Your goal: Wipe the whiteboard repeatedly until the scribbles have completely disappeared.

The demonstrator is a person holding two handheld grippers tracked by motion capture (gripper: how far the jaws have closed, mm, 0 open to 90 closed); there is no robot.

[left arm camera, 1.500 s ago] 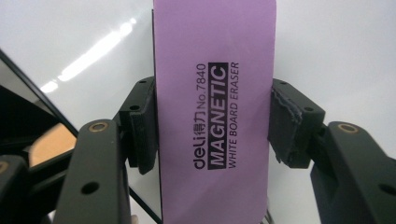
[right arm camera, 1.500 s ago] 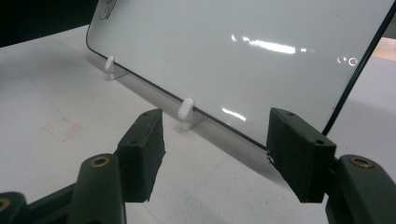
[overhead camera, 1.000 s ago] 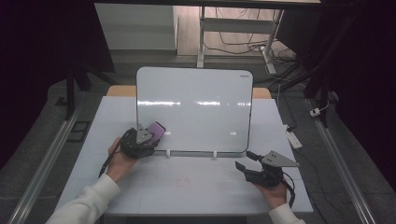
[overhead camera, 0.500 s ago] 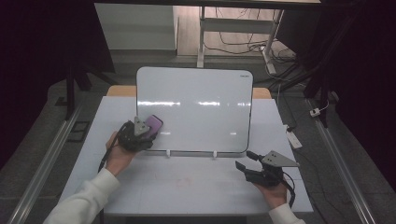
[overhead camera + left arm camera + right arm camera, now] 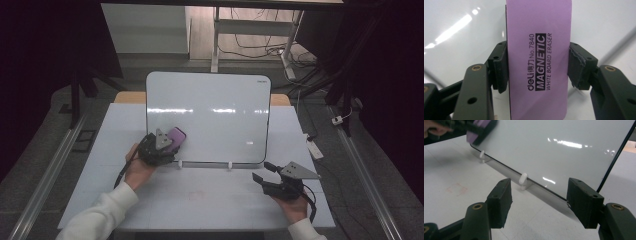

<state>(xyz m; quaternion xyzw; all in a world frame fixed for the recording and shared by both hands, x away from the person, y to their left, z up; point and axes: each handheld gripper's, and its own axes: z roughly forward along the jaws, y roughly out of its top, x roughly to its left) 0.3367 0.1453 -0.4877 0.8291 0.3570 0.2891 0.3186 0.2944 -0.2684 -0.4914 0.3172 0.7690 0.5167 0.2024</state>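
1 whiteboard, 2 white feet. Left gripper clamped on 1 purple eraser, flat on board's near-left; eraser's far end cut off. Right gripper jaws apart, empty, near-right on table.

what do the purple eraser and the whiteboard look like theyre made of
Eraser: likely matte plastic or printed card on top, flat and glare-free, with a dark layer at its edge, maybe felt. Whiteboard: glossy coated white surface that mirrors the lights, thin dark rim, small white plastic-looking feet.
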